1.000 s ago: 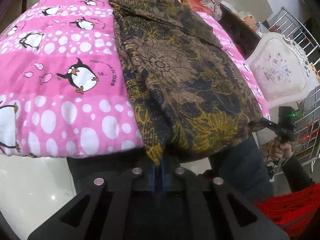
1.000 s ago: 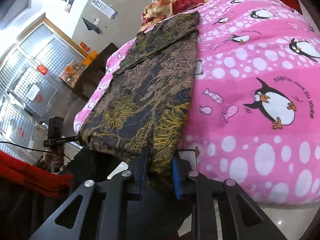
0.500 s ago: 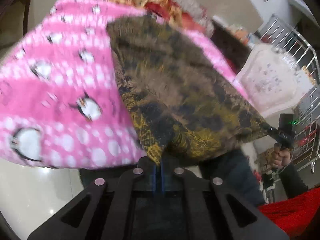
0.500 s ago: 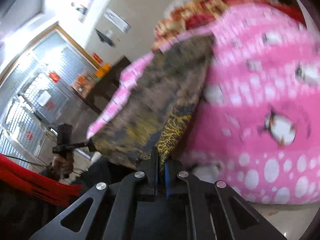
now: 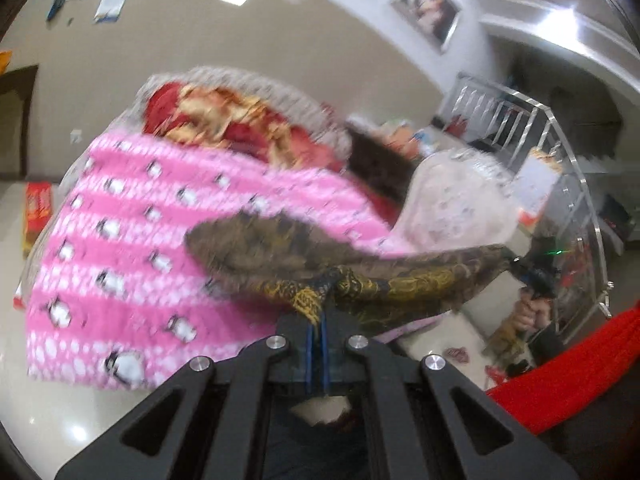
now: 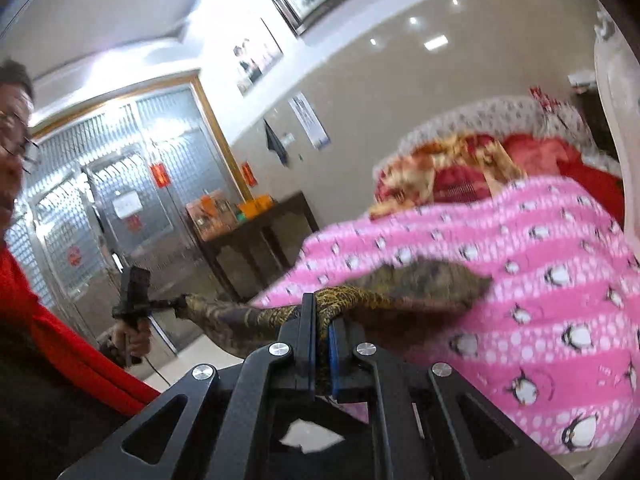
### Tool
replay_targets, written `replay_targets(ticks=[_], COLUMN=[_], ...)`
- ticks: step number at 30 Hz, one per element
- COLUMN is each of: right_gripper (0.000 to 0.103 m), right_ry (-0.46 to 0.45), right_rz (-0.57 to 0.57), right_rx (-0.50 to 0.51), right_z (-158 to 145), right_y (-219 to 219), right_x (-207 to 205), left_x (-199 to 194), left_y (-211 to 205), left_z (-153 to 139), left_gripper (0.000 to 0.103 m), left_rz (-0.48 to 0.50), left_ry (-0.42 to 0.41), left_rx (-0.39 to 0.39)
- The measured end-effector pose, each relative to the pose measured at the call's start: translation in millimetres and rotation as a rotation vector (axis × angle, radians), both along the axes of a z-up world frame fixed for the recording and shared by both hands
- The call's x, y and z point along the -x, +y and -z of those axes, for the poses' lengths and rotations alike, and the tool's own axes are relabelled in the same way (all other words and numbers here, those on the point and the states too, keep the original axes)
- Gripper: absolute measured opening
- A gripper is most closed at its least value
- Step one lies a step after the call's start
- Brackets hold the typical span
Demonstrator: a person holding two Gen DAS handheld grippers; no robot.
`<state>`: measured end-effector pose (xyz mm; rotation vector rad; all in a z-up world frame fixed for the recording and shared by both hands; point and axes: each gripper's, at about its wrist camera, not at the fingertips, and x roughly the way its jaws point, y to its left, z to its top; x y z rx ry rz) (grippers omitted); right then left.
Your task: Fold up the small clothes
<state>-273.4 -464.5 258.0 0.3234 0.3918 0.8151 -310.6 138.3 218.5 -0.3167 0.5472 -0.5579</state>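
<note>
A brown, black and yellow patterned garment [image 5: 280, 248] hangs stretched in the air over a pink penguin quilt [image 5: 132, 248]. My left gripper [image 5: 316, 320] is shut on one near corner of it. My right gripper [image 6: 322, 320] is shut on the other near corner, and shows in the left wrist view [image 5: 532, 276] at the right. The left gripper shows in the right wrist view [image 6: 176, 304] at the left. The garment [image 6: 420, 284] sags between the two, its far end trailing on the quilt [image 6: 520, 280]. Both views are motion-blurred.
A red and gold blanket [image 5: 224, 120] is heaped at the bed's head. A white ornate chair [image 5: 456, 208] and a metal railing [image 5: 520, 120] stand right of the bed. A dark wooden side table [image 6: 248, 240] and glass doors [image 6: 120, 208] are on the other side.
Both grippers have lifted the garment's near edge up off the quilt and pulled it taut. The cameras tilted up, so the walls and ceiling now show.
</note>
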Motion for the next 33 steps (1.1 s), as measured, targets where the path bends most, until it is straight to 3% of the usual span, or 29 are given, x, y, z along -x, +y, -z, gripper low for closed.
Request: replay_targets(ticks=[3, 6, 15, 18, 22, 28, 33], right_gripper=[0.006, 0.006, 0.006, 0.006, 0.006, 0.006, 0.008], right_ry=[0.022, 0.107, 0.385, 0.462, 0.520, 0.571, 0.673], right_rz=[0.022, 0.073, 0.275, 0.310, 0.357, 0.369, 0.341], right_rx=[-0.008, -0.007, 0.083, 0.135, 0.194, 0.217, 0.211], right_z=[4, 30, 128, 155, 175, 185, 214], right_y=[-6, -4, 28, 38, 44, 42, 41], right_x=[-14, -56, -256, -299, -333, -359, -368], left_x=[-23, -75, -260, -317, -355, -382, -388], left_y=[1, -1, 10, 7, 1, -4, -6], left_z=[3, 32, 104, 133, 164, 180, 201], left_gripper=[0.003, 0.003, 0.003, 0.003, 0.003, 0.003, 0.014], left_rz=[-0.011, -0.054, -0.210, -0.224, -0.226, -0.223, -0.216], left_ry=[-0.003, 0.083, 0.311, 0.386, 0.447, 0.462, 0.500], left_rx=[0.028, 0.046, 0.037, -0.041, -0.112, -0.135, -0.210])
